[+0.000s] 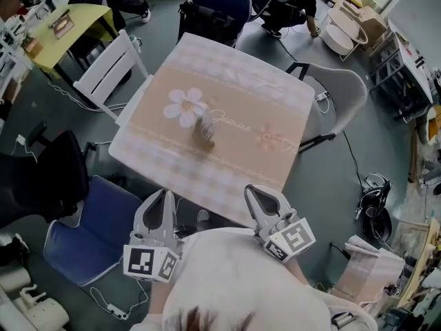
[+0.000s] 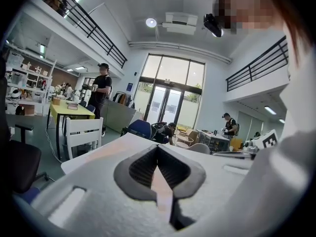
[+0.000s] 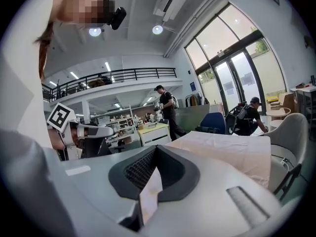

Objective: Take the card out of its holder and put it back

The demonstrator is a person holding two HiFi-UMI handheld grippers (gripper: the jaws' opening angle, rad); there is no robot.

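Abreast, left claw closed, right claw closed

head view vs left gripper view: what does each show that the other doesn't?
Head view only: the card holder standing mid-table and the flower print on the cloth. Left gripper view only: the tall glass doors, ceiling lamp and balcony railing. Both: the table, white chair, yellow table and the left claw, shut.
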